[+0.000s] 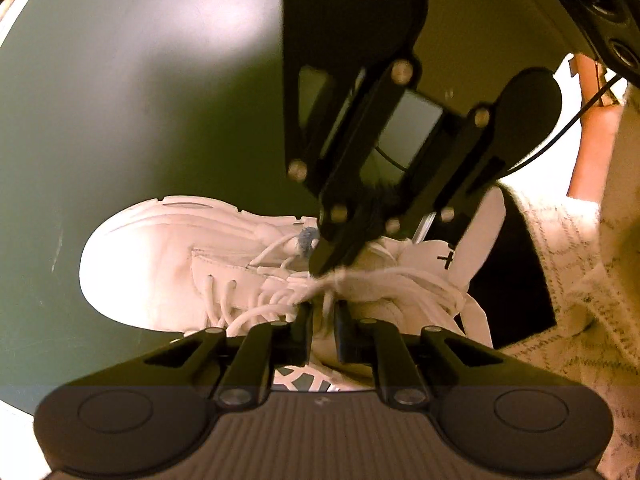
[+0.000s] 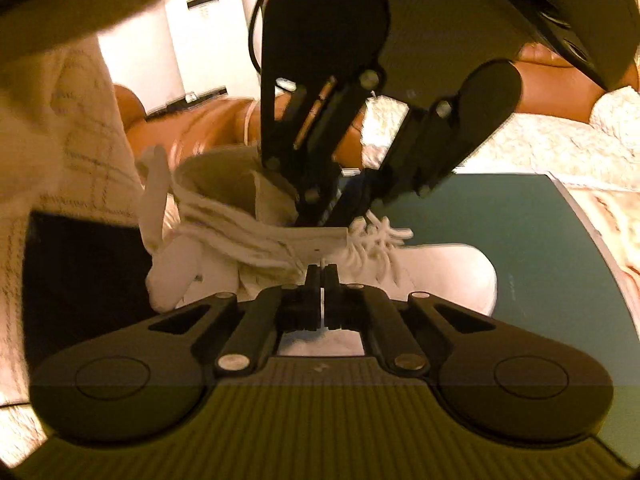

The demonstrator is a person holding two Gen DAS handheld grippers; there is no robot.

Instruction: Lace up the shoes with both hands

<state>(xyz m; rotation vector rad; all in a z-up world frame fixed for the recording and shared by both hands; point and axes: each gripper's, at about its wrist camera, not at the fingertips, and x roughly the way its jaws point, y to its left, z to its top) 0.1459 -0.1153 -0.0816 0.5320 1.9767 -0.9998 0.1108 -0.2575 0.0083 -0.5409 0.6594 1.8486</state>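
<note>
A white lace (image 2: pixel 321 280) is pinched in the closed right gripper (image 2: pixel 321 276), just ahead of the slightly parted left gripper (image 1: pixel 323 312), above the shoe (image 1: pixel 160 264).

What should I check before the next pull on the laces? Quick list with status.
1. Right gripper shut on a lace strand: ok, a thin white strand runs between the nearly closed fingers.
2. Left gripper holding a lace: cannot tell, a gap shows between the fingers with a strand passing through.
3. Shoe resting on the green table: ok.
4. Grippers clear of each other: not ok, they work very close over the tongue.
5. Loose laces free of the fingers: cannot tell, blurred.
</note>
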